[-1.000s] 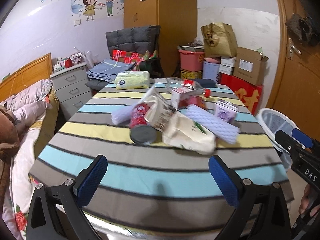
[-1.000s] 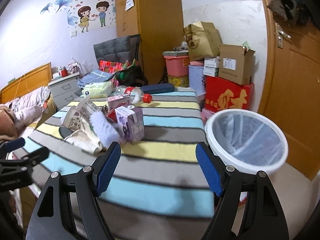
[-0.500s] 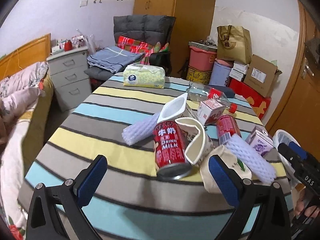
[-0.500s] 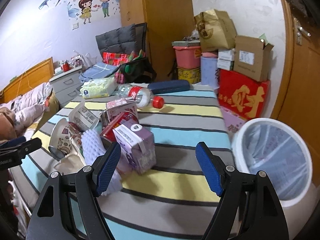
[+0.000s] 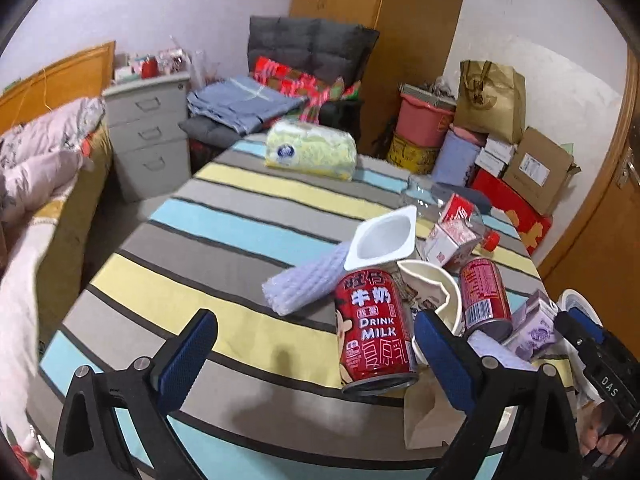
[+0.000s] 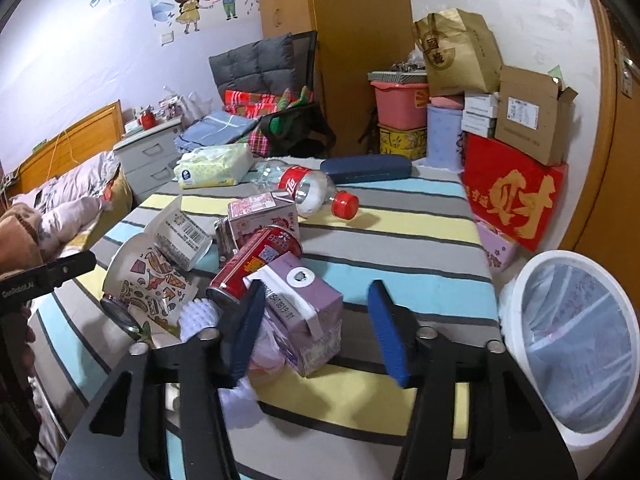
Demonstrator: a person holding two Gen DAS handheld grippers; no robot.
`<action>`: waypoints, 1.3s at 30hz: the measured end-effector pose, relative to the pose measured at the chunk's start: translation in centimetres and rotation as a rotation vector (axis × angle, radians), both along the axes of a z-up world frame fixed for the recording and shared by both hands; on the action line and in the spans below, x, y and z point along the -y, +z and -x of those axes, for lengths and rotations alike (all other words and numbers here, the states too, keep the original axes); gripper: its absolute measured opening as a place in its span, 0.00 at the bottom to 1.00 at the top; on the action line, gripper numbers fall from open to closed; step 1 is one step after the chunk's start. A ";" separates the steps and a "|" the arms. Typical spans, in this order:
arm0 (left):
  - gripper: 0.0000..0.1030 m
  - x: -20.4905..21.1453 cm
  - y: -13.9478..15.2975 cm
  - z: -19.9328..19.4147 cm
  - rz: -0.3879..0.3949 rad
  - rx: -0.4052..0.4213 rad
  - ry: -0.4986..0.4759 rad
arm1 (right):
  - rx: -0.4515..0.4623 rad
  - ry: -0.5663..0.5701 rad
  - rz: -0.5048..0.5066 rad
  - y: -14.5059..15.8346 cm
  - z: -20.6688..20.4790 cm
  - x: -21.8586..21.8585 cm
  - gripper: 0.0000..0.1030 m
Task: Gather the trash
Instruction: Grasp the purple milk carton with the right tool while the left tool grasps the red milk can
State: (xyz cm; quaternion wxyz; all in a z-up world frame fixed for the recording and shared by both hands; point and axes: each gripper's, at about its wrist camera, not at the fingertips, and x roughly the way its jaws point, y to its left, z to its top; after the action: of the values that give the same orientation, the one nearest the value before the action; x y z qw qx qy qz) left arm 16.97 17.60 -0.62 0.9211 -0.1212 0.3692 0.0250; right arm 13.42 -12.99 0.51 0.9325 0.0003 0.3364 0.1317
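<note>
Seemingly right claw [image 6: 316, 328] brackets purple carton [image 6: 306, 312].

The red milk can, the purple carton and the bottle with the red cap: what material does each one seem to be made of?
Red milk can: probably metal, glossy printed wall with a shiny silver rim. Purple carton: likely coated paperboard, with folded edges and a matte print. Bottle with the red cap: clear plastic, see-through wall with bright reflections.

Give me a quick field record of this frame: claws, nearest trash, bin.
left claw: open, holding nothing, over the striped table
right claw: open, straddling the purple carton, not closed on it
nearest to left claw: red milk can, lying on its side
bin: white, lined, beside the table on the right claw's side
</note>
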 end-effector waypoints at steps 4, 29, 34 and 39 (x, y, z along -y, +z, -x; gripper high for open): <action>0.96 0.7 -0.7 -1.1 0.008 -0.034 -0.025 | -0.025 0.015 -0.007 -0.3 -0.4 -0.2 0.42; 0.61 3.2 -4.2 -4.4 0.054 -0.149 -0.117 | -0.040 0.109 -0.042 -0.7 -2.0 0.4 0.62; 0.61 3.3 -4.5 -4.5 0.048 -0.155 -0.105 | -0.101 0.084 -0.069 -1.1 -3.1 0.8 0.62; 0.61 3.0 -4.6 -4.6 0.052 -0.154 -0.091 | -0.126 0.062 -0.074 -1.4 -2.8 -0.3 0.63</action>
State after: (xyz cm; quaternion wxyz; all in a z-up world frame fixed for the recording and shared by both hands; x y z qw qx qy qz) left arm 21.56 14.61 -5.23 0.8867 -0.1258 0.4446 -0.0170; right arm 16.26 -12.65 -0.87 0.9042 0.0326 0.3894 0.1727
